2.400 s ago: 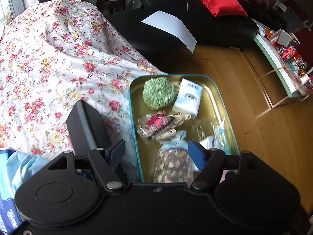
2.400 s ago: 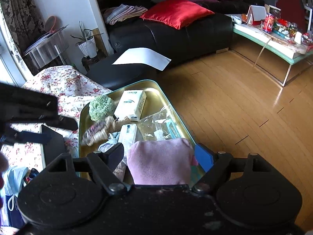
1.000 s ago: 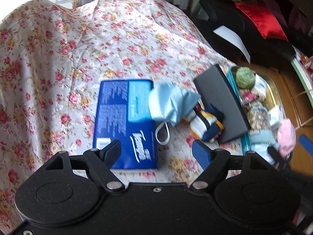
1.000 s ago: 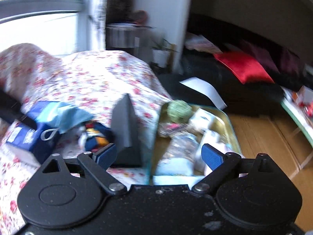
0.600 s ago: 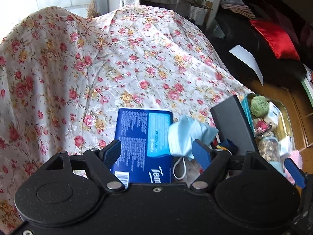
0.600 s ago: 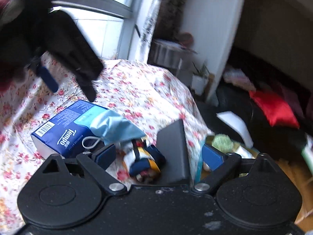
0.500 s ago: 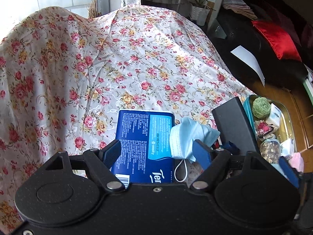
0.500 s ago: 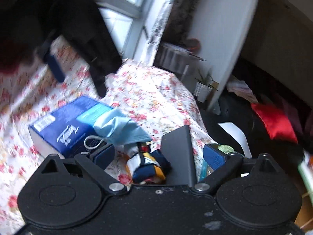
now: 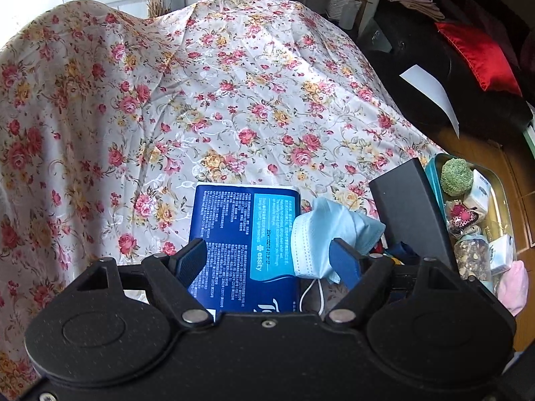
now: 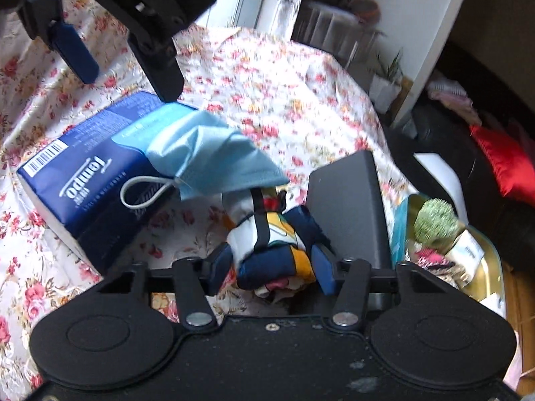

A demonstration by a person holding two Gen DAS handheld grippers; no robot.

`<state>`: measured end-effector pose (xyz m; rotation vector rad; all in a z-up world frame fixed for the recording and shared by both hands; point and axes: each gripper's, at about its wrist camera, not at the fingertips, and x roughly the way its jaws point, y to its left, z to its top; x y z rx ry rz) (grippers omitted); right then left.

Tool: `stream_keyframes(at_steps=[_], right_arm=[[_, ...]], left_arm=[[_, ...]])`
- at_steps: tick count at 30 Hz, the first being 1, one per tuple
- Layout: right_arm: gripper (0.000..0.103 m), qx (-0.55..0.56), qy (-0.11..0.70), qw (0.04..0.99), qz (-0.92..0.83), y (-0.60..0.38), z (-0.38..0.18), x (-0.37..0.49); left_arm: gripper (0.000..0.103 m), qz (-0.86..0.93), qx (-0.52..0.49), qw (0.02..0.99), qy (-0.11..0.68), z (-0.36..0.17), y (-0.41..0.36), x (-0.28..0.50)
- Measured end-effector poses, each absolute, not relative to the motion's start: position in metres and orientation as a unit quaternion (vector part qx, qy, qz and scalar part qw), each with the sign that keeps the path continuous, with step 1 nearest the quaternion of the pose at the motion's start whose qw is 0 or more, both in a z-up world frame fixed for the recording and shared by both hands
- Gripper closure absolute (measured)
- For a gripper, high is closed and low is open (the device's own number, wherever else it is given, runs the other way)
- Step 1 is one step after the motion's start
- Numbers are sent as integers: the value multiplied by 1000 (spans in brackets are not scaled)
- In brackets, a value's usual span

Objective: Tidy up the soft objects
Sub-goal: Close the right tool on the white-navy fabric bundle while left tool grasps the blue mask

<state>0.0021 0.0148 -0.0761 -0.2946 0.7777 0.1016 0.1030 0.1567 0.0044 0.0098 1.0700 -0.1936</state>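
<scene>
A rolled cloth bundle (image 10: 271, 244) in navy, white and orange, bound by a black strap, lies on the floral cloth. My right gripper (image 10: 271, 269) is closing around it, with both blue pads against its sides. A light blue face mask (image 10: 207, 153) rests partly on a blue tissue pack (image 10: 83, 173) and partly over the bundle. My left gripper (image 9: 267, 260) hovers open above the tissue pack (image 9: 244, 230), the mask (image 9: 327, 230) near its right finger. In the right wrist view the left gripper (image 10: 130, 82) hangs over the pack's far end.
A black flat lid (image 9: 408, 207) leans between the bundle and a teal-rimmed tin tray (image 9: 431, 173). The tray holds a green ball (image 9: 456, 177), tissue packets, pouches and a pink cloth (image 9: 513, 284). Beyond are a black sofa, a red cushion and a wooden floor.
My right gripper came down from the tray side onto the bundle, and its jaws narrowed from wide to the bundle's sides. The left gripper drifted slightly closer over the tissue pack.
</scene>
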Motion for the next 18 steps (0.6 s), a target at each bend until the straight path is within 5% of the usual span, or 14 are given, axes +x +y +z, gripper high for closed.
stream_keyframes(at_steps=[3, 5, 8, 18], right_arm=[[53, -147, 385, 910, 49, 18, -80, 5], [66, -144, 390, 908, 52, 19, -80, 4], [71, -123, 401, 906, 61, 17, -75, 3], [71, 41, 485, 870, 80, -14, -58, -20]], left_arm=[[27, -93, 6, 855, 510, 4, 155, 105], [27, -94, 7, 854, 512, 3, 154, 105], [27, -94, 10, 852, 515, 1, 153, 105], [27, -107, 39, 848, 518, -5, 137, 104]])
